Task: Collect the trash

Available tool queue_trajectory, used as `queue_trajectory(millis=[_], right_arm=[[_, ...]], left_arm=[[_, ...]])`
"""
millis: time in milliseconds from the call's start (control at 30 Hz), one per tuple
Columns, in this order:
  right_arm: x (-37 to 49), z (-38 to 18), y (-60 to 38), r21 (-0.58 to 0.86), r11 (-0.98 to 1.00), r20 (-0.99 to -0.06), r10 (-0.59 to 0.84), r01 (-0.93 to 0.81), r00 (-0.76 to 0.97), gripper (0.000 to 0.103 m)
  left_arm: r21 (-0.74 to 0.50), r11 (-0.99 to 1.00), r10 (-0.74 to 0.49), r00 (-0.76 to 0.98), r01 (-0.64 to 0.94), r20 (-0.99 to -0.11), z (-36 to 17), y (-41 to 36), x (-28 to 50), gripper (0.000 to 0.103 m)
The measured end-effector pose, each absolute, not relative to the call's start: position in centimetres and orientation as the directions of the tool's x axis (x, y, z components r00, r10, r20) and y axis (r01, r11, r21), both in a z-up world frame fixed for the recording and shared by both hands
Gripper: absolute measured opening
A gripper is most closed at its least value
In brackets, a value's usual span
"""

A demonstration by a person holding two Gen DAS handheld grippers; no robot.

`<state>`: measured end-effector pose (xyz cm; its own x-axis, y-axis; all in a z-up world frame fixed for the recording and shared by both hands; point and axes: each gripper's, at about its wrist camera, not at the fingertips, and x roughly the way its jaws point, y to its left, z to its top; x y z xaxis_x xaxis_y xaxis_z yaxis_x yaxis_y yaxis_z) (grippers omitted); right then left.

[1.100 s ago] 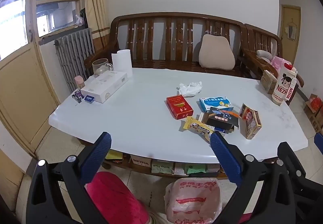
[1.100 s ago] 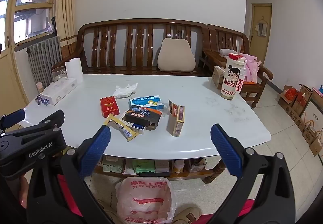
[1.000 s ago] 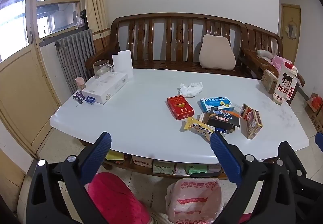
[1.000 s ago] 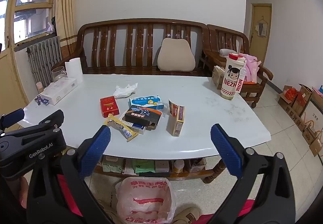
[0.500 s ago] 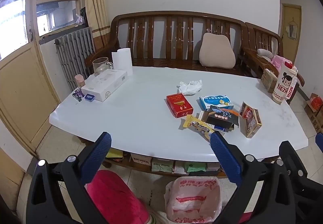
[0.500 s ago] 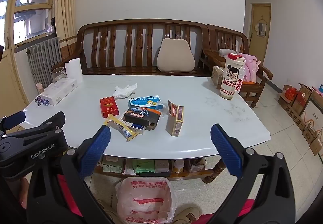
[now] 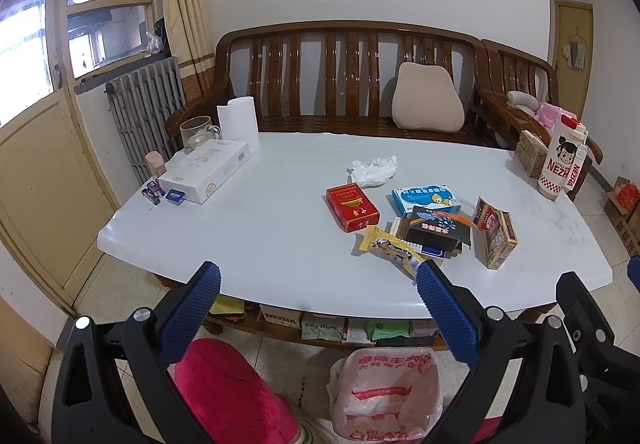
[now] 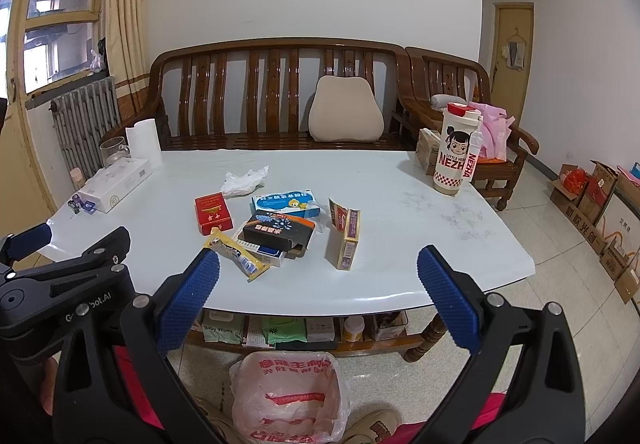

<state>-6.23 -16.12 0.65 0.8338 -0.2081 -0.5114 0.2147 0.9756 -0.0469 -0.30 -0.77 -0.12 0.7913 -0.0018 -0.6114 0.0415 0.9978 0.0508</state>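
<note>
**Litter on white table — both grippers idle**

Left gripper point(image 7: 316, 296): blue-padded jaws spread wide, empty, held short of the table's near edge. Right gripper point(image 8: 318, 280): likewise spread, empty.

Glossy white oval table point(image 8: 420, 244) carries, clustered at centre: crumpled white tissue point(image 8: 244, 180); flat red cigarette packet point(image 8: 213, 213); blue-and-white medicine box point(image 8: 285, 202); black carton with orange trim point(image 8: 278, 230), stacked on a white-and-blue box; yellow snack wrapper point(image 8: 236, 254); opened gold-and-purple carton point(image 8: 344, 240), standing upright.

Pink-printed plastic bag point(image 8: 286, 396) — mouth open — sits on the floor (between the person's shoes).
</note>
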Motion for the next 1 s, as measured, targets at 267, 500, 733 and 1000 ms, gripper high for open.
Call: queue_trajectory(millis=[267, 500, 733, 1000], right_arm=[[-6.3, 0.6, -16.4, -0.045, 0.975, -0.511, -0.208, 0.215, 0.834, 0.097], [-6.3, 0.5, -16.4, -0.043, 0.975, -0.511, -0.207, 0.216, 0.834, 0.097], [-6.3, 0.7, -16.5, -0.041, 0.975, -0.511, -0.207, 0.216, 0.835, 0.097], [-5.8, 0.5, -16.8, -0.048, 0.974, -0.511, -0.213, 0.219, 0.833, 0.097]], left_arm=[[0.059, 0.997, 0.002, 0.791, 0.043, -0.612, -0.1, -0.8, -0.4, 0.096], [0.062, 0.997, 0.001, 0.79, 0.046, -0.614, -0.2, -0.8, -0.3, 0.096], [0.068, 0.996, 0.0, 0.791, 0.052, -0.612, -0.1, -1.0, -0.2, 0.096], [0.084, 0.994, -0.004, 0.791, 0.07, -0.612, 0.3, -1.8, 0.8, 0.096]])
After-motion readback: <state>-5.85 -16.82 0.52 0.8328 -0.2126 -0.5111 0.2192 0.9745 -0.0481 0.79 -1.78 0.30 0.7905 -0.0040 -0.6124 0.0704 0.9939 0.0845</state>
